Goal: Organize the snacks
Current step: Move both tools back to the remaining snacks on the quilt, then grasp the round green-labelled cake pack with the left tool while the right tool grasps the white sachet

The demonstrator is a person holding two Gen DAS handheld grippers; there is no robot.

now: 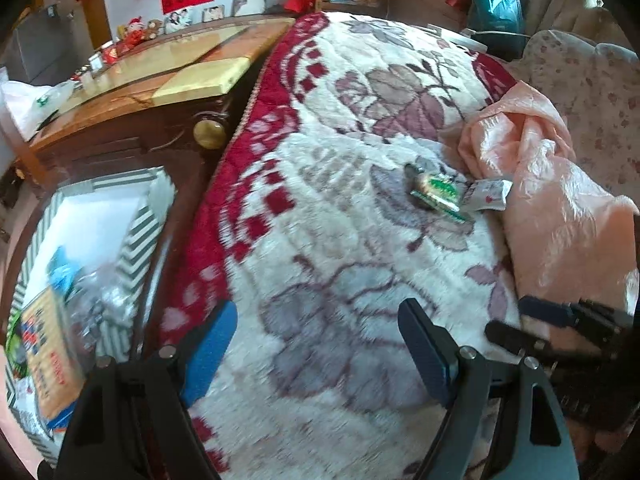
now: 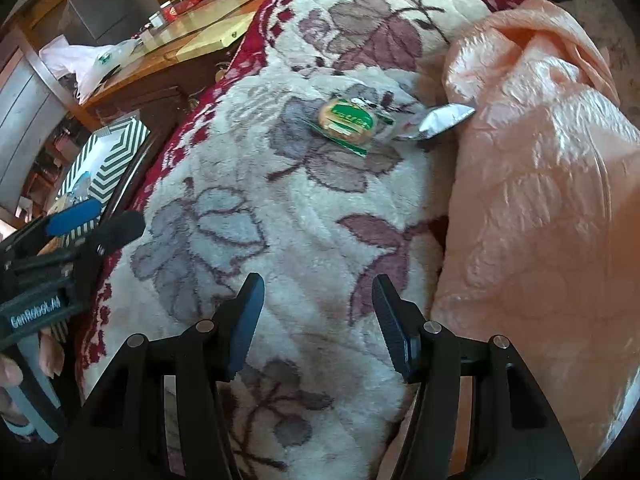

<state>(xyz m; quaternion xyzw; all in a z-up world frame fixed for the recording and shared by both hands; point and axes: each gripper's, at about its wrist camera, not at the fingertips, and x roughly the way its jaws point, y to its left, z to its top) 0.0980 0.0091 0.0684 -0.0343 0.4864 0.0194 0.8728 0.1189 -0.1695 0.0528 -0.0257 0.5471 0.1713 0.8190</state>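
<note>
A green and yellow snack packet (image 1: 437,195) (image 2: 349,125) lies on the flowered blanket (image 1: 340,240) (image 2: 280,208). A small silver sachet (image 1: 486,196) (image 2: 446,120) lies just right of it, against a pink plastic bag (image 1: 560,208) (image 2: 540,160). My left gripper (image 1: 316,352) hovers open over the blanket, well short of the packet, with nothing between its fingers. My right gripper (image 2: 318,320) is open too and empty, also nearer than the packet. The right gripper (image 1: 516,322) shows at the right edge of the left wrist view. The left gripper (image 2: 104,220) shows at the left of the right wrist view.
A striped box (image 1: 136,240) (image 2: 116,148) with several snack packs inside stands on the floor left of the blanket. A dark wooden table (image 1: 160,92) (image 2: 152,60) with a white plastic bag (image 1: 32,100) stands beyond it. A person's hand (image 2: 24,364) holds the left gripper.
</note>
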